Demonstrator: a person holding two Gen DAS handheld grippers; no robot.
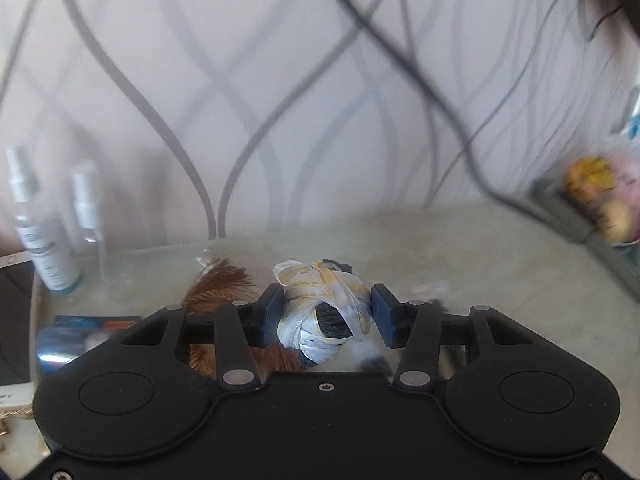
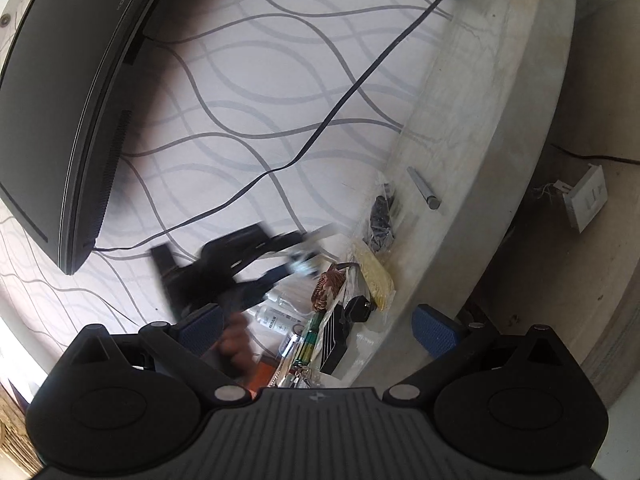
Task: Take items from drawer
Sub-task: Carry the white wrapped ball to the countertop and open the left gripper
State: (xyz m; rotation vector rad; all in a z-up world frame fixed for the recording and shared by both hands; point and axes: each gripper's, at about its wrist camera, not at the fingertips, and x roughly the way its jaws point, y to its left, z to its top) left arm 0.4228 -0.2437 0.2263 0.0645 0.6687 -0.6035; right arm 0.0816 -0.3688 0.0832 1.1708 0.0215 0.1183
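Ribbon bundle [image 1: 325, 312], pale with yellow marks and wound round something dark, sits clamped between the blue pads [image 1: 272, 312] of my left gripper [image 1: 325, 314], held above the pale marble-look counter [image 1: 480, 264]. Just behind it on the counter I see a brown feathery piece [image 1: 218, 286], and off to the left two white spray bottles [image 1: 40, 224] stand near the wavy-patterned wall [image 1: 280, 80]. My right gripper [image 2: 318, 330] has its fingers spread wide with nothing between them. From its camera I see the left gripper as a dark blur over a clutter of small things, a green-and-yellow tube [image 2: 308, 340] and a flat black case [image 2: 334, 340] among them, with a dark monitor [image 2: 60, 100] at upper left
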